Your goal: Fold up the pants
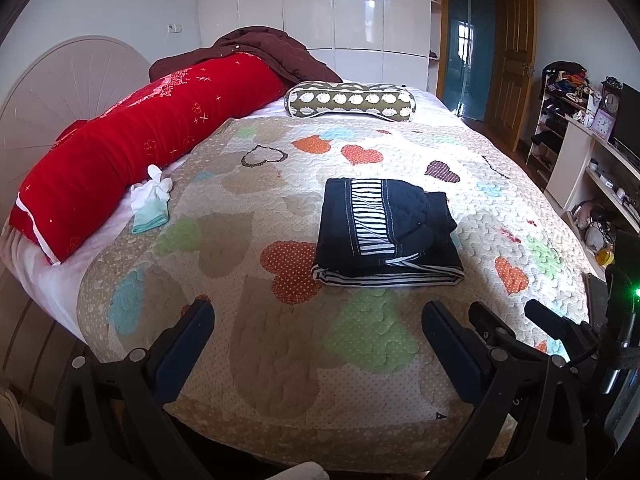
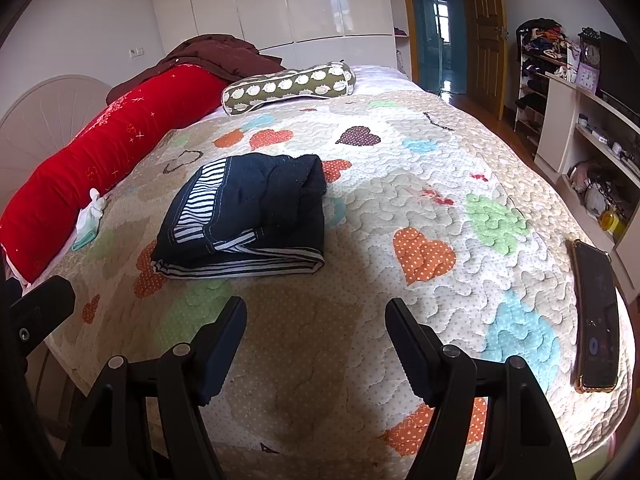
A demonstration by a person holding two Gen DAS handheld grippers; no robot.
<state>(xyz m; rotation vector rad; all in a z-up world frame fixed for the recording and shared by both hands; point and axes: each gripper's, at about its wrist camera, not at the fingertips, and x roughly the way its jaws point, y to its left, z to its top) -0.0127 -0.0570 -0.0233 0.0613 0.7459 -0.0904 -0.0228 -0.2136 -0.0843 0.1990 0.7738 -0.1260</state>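
Now: pants folded, both grippers empty

Pants [image 1: 386, 232] [image 2: 248, 224], dark with striped lining, lie folded in a compact stack on the quilt [image 1: 280, 360] [image 2: 400, 220], near its middle. Left gripper [image 1: 318, 322] and right gripper [image 2: 316, 316] hover at the near edge, well apart from the stack, jaws spread wide, holding nothing. Red bolster [image 1: 132, 144] and sock [image 1: 150, 200] lie left; a phone [image 2: 598, 320] rests at the quilt's right edge.

Left claw [image 1: 318, 320] and right claw [image 2: 316, 316] hover side by side, both spread wide.
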